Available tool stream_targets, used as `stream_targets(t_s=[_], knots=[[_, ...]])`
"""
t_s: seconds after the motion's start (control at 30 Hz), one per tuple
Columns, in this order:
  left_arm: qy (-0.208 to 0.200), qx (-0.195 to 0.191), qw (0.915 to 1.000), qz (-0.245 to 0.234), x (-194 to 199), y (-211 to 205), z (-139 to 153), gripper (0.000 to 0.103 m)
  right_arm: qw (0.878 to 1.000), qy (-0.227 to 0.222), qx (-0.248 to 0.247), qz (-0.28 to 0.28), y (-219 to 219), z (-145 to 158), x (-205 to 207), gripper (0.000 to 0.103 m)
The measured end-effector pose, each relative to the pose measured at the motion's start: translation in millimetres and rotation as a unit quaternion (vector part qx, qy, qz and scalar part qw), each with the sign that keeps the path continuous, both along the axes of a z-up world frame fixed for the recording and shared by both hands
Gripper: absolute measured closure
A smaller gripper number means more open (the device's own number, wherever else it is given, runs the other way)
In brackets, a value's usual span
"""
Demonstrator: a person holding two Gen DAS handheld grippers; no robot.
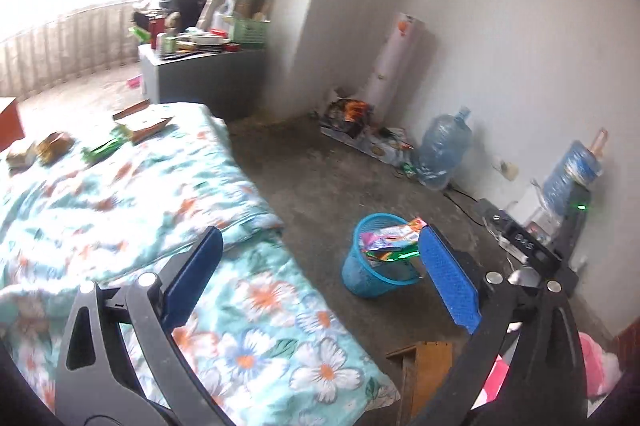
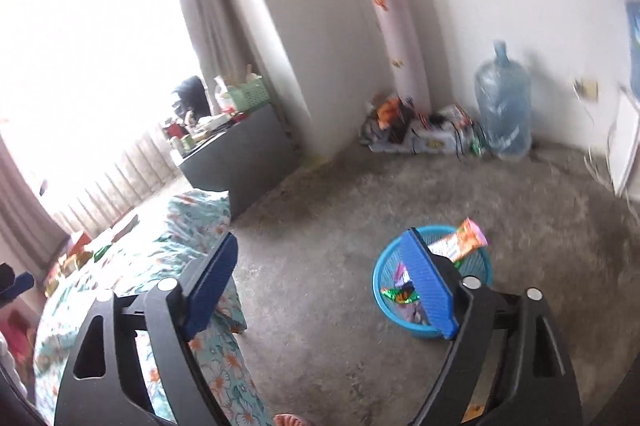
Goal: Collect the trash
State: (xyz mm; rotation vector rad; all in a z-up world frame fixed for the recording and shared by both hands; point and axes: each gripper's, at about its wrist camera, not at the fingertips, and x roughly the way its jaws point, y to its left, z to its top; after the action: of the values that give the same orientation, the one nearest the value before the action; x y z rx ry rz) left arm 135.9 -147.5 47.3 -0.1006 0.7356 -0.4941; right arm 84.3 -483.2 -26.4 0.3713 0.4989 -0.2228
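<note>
Wrappers (image 1: 390, 240) fill the blue basket (image 1: 360, 276) on the floor (image 1: 320, 178), just ahead of the left hand-held gripper (image 1: 320, 278) and the right hand-held gripper (image 2: 324, 286). Both stand wide open, holding nothing. More wrappers (image 1: 100, 150) lie on the bed (image 1: 140, 194), far left.

Two wide, rounded fisheye views, each looking forward and downward along a pair of blue-padded gripper fingers. The left wrist view sits above the edge of a turquoise floral bedspread (image 1: 168, 182), facing across bare grey concrete floor toward a white wall, with a round blue mesh plastic bin (image 1: 372, 266) near, lower centre. The right wrist view looks from further right, above the floor, the same bin (image 2: 400, 266) close below. Both share the bin, bedspread (image 2: 188, 226), a clear blue water jug (image 1: 442, 146) (image 2: 504, 106) and a curtained window.
</note>
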Motion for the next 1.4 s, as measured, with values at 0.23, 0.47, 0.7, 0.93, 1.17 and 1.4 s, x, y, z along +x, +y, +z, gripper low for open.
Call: stream_targets(t_s=[0.23,0.47,0.7,0.93,1.17,1.4], knots=[[-0.005,0.052,0.9921,0.114,-46.2,51.2,-16.2,0.009,0.992,0.003,-0.117,0.045,112.2,41.0,-39.0,0.007],[0.067,0.101,0.9821,0.144,-80.7,74.3,-48.8,0.009,0.975,0.174,-0.122,0.068,172.2,-11.8,-70.2,0.007],[0.101,0.119,0.9775,0.142,-103.4,79.5,-65.0,0.009,0.961,0.222,-0.15,0.062,188.9,-35.8,-99.7,0.007],[0.068,0.133,0.9753,0.162,-113.7,84.5,-48.3,0.009,0.965,0.206,-0.154,0.056,188.7,-26.1,-99.7,0.007],[0.064,0.137,0.9741,0.168,-115.4,85.0,-43.6,0.009,0.966,0.2,-0.154,0.053,186.7,-21.9,-102.5,0.007],[0.064,0.136,0.9741,0.169,-115.3,84.0,-43.6,0.009,0.967,0.199,-0.153,0.048,184.5,-19.1,-103.3,0.007]])
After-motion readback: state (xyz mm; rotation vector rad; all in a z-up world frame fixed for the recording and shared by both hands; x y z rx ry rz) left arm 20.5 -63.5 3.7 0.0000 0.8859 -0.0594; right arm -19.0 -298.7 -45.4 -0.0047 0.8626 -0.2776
